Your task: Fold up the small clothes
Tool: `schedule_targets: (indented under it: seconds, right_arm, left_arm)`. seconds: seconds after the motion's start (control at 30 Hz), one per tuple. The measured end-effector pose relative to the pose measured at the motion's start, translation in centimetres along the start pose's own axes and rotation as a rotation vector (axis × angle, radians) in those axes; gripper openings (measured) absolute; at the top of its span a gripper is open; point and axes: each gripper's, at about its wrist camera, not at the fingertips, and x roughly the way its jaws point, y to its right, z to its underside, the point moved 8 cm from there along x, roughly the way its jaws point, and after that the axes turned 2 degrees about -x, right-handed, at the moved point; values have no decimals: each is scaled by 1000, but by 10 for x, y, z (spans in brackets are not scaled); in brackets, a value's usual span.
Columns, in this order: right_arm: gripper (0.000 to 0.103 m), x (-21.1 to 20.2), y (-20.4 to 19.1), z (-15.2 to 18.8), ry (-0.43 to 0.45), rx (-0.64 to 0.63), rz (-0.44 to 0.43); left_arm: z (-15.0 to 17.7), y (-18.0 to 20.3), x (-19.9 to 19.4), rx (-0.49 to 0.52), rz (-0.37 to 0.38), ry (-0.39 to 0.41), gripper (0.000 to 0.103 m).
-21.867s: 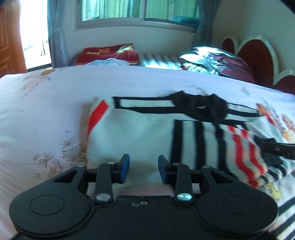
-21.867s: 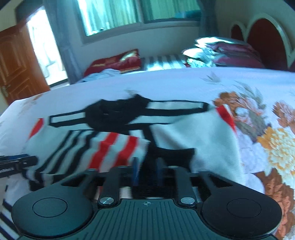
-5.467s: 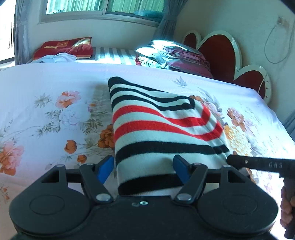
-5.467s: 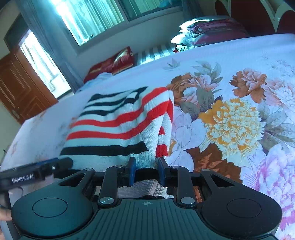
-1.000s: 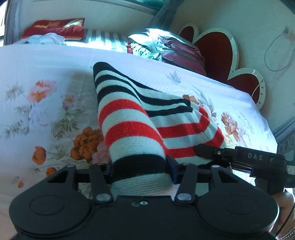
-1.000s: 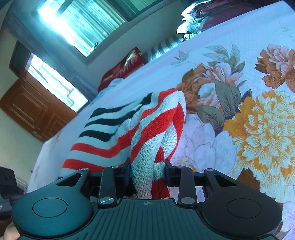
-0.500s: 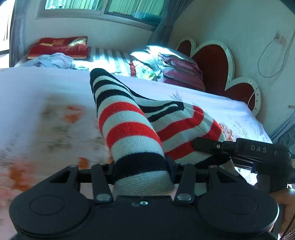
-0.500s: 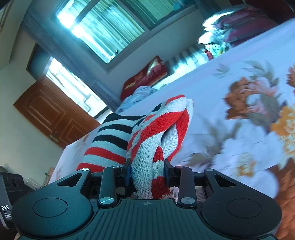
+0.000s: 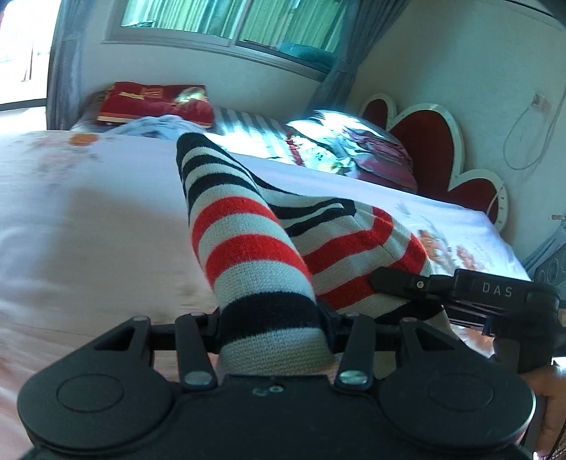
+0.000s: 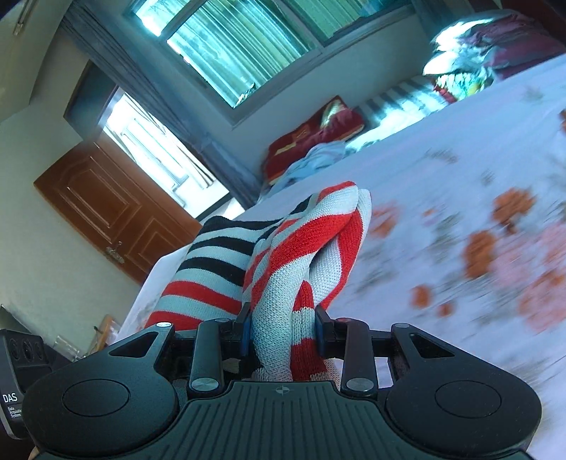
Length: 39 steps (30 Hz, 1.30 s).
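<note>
Left gripper [image 9: 270,327] and right gripper [image 10: 283,329] each pinched the folded striped sweater [image 9: 247,244], raised above the floral bedsheet [image 9: 88,219]; pillows [image 9: 353,148] lay toward one o'clock.

Sunlit window [image 9: 226,17] above floral bed [image 9: 88,219], wooden door [image 10: 106,208].

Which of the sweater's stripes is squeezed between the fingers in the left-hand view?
The black stripe of the striped sweater is pinched there, nearest the camera. The red stripes lie further out, and the other black ones at the far end.
</note>
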Motion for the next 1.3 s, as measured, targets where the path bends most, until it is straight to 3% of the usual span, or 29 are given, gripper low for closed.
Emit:
schedule_targets:
  seconds: [0.23, 0.43, 0.6, 0.83, 1.0, 1.07, 1.1, 1.13, 1.3]
  right_arm:
    - [33, 77, -33, 22, -44, -17, -14]
    - [33, 131, -9, 39, -115, -25, 35]
    - [37, 134, 7, 43, -145, -6, 16]
    - [46, 127, 7, 15, -102, -6, 46]
    - [47, 145, 17, -3, -84, 45, 78]
    - [43, 154, 16, -9, -77, 26, 98]
    - [25, 158, 15, -11, -73, -3, 118]
    - [14, 161, 14, -12, -71, -34, 144]
    - [14, 179, 22, -9, -80, -125, 217]
  left_arm:
    - [-4, -73, -2, -33, -42, 16, 45]
    - [20, -119, 20, -42, -72, 25, 50]
    - [25, -123, 19, -25, -97, 63, 69]
    - [2, -128, -2, -53, -97, 97, 67]
    - [-18, -139, 22, -100, -116, 95, 66]
    - [-20, -143, 34, -111, -132, 75, 66]
    - [-20, -145, 41, -119, -143, 63, 67]
    - [-19, -148, 46, -127, -148, 51, 67]
    - [-13, -153, 51, -137, -157, 48, 70]
